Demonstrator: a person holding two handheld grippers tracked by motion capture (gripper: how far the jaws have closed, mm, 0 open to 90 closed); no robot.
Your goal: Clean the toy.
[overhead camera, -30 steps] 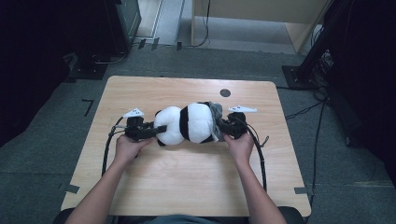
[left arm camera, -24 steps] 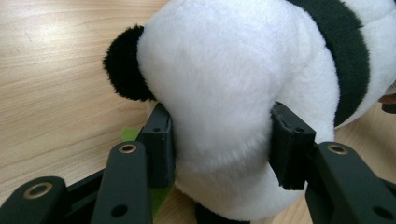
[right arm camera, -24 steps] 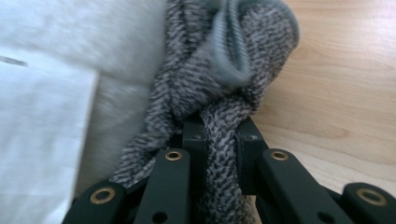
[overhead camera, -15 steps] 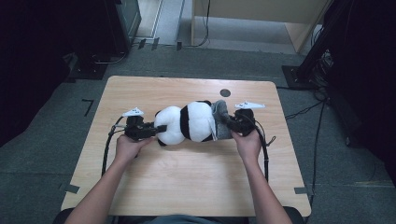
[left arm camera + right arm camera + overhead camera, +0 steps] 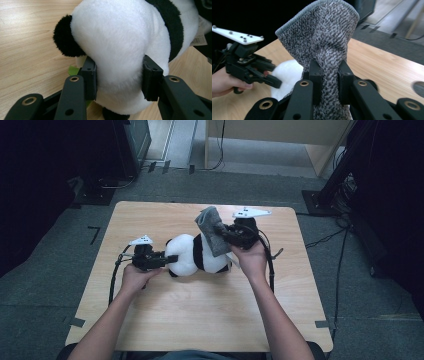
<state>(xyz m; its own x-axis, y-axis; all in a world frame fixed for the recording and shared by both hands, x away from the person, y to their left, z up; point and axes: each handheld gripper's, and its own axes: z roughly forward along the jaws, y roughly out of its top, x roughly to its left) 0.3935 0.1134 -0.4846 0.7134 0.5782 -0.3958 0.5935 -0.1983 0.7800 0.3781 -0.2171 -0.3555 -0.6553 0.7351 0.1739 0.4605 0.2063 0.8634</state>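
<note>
A black-and-white plush panda (image 5: pixel 197 255) lies on the wooden table (image 5: pixel 200 320). My left gripper (image 5: pixel 167 260) is shut on the panda's white rounded end (image 5: pixel 117 57), with one pad (image 5: pixel 89 75) pressed into the fur on each side. A grey knitted cloth (image 5: pixel 212 230) stands up from the panda's right end. My right gripper (image 5: pixel 225 236) is shut on this cloth (image 5: pixel 327 50), pinching it between its pads (image 5: pixel 315 75) and holding it raised above the plush. A paper tag (image 5: pixel 200 37) hangs off the panda.
A dark round mark (image 5: pixel 418 88) sits in the tabletop near its far edge. Black stands and cables (image 5: pixel 340 190) are on the grey floor behind and right of the table. A wooden cabinet (image 5: pixel 280 135) stands at the back.
My right gripper has lifted and drawn the grey cloth up and away from the panda's right end. The panda and my left gripper have shifted slightly left.
</note>
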